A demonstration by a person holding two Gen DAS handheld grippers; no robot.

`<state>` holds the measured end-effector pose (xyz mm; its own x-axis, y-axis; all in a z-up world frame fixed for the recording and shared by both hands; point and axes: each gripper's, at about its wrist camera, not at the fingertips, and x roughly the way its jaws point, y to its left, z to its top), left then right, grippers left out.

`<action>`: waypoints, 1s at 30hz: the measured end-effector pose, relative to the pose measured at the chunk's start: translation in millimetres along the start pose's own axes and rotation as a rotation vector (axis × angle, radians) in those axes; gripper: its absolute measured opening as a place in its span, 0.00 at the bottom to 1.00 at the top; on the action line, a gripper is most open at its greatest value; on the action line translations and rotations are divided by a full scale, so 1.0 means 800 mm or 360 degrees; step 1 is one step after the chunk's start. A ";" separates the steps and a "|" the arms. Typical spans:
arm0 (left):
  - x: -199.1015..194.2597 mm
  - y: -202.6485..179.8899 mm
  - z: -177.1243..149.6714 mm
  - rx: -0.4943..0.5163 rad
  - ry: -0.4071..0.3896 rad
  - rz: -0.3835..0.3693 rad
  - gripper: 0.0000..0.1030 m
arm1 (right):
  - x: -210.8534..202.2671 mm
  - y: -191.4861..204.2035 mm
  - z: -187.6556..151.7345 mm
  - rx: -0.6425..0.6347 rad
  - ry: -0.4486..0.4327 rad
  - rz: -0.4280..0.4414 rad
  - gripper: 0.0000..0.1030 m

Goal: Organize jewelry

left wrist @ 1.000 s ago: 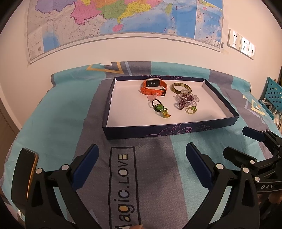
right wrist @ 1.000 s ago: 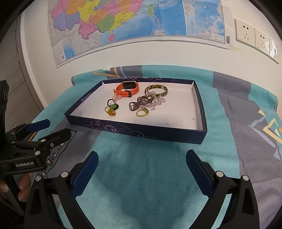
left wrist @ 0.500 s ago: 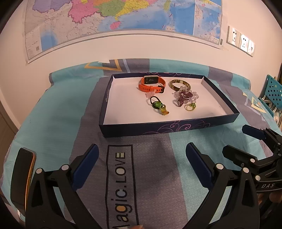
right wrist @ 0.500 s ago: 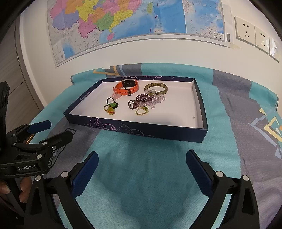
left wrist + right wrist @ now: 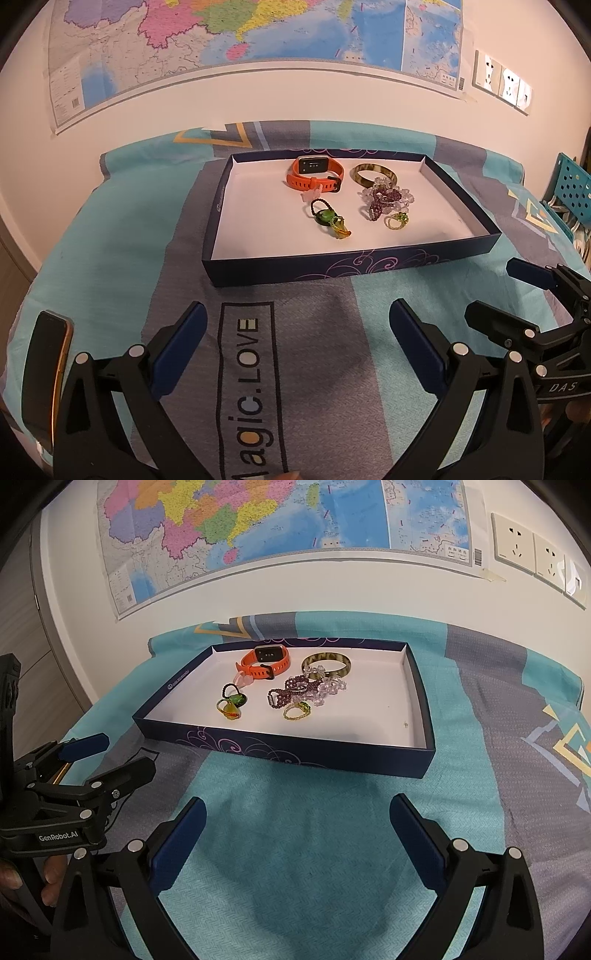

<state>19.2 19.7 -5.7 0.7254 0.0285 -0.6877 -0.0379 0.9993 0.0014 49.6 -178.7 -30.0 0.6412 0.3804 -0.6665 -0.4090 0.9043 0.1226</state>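
We see a shallow dark blue box point(image 5: 354, 264) with a white floor lying on a teal and grey bedspread point(image 5: 110, 236), in the middle of both views. All the jewelry sits in the far half of the box: an orange watch point(image 5: 315, 178) near the back wall, a brown-and-yellow bangle point(image 5: 373, 174) just to its right, a heap of purple and clear bead bracelets point(image 5: 386, 201) in front of the bangle, a small green ring point(image 5: 397, 220) touching the front of that heap, and a black hair tie with green charms point(image 5: 327, 218) in front of the watch. Our left gripper point(image 5: 297, 343) fills the bottom of the left wrist view, jaws wide apart and holding nothing, above a "Magic.LOVE" print point(image 5: 251, 387). Our right gripper point(image 5: 297, 823) hangs likewise at the bottom of its own view, jaws wide and empty, short of the box. A phone point(image 5: 44, 373) lies at the lower left of the left wrist view. A map point(image 5: 258, 528) hangs on the wall across the top, with sockets point(image 5: 535, 557) at the upper right.
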 end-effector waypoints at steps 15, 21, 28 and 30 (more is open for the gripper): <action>0.002 -0.002 0.000 0.0009 0.0008 0.0000 0.94 | 0.001 -0.003 0.000 0.0007 0.0001 -0.0003 0.93; 0.003 -0.003 0.000 0.0012 0.0012 -0.0006 0.94 | 0.001 -0.003 0.001 0.0011 0.0004 -0.0002 0.93; 0.005 -0.003 -0.001 0.0010 0.0014 -0.0011 0.94 | 0.002 -0.004 0.000 0.0011 0.0008 -0.0002 0.93; 0.005 -0.003 -0.001 0.0012 0.0013 -0.0011 0.94 | 0.002 -0.004 0.000 0.0012 0.0008 -0.0001 0.93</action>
<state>21.4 17.7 -9.0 0.7200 0.0216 -0.6936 -0.0281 0.9996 0.0020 51.8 -181.1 -31.4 0.6384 0.3786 -0.6701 -0.4036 0.9060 0.1274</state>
